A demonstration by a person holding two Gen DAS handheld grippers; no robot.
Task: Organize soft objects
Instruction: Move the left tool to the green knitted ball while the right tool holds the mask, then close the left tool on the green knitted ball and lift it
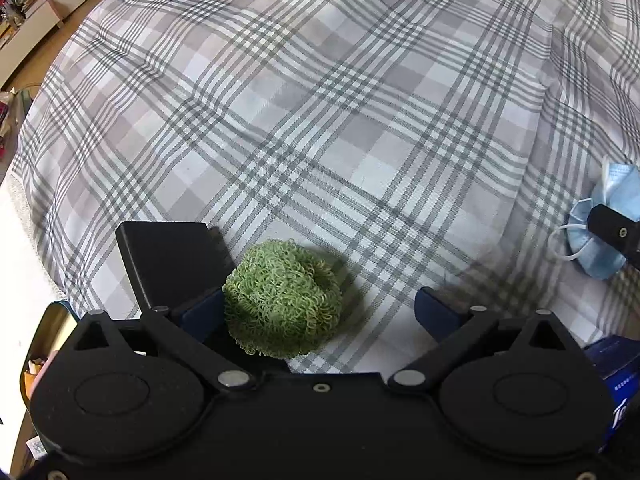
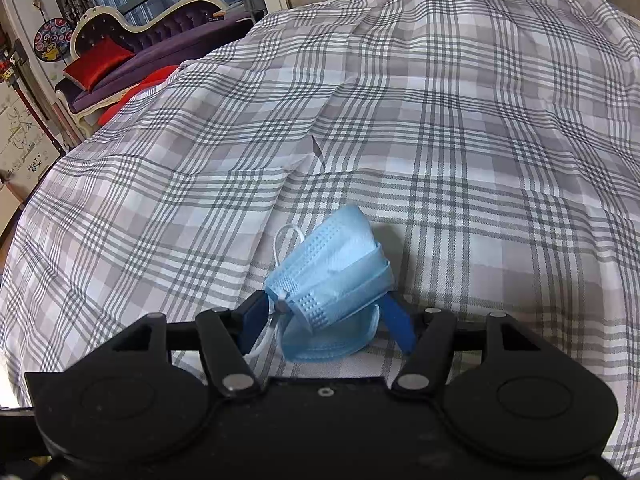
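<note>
Each wrist camera looks steeply down along its own fingers, close above the plaid bed cover (image 1: 320,120), and both views share the cover and the blue face mask (image 2: 332,272).

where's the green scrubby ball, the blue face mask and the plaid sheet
green scrubby ball (image 1: 282,300), left wrist view, middle of its curly top
blue face mask (image 2: 332,268), right wrist view, pleated outer face
plaid sheet (image 2: 480,140), right wrist view, bare stretch beyond the mask
</note>
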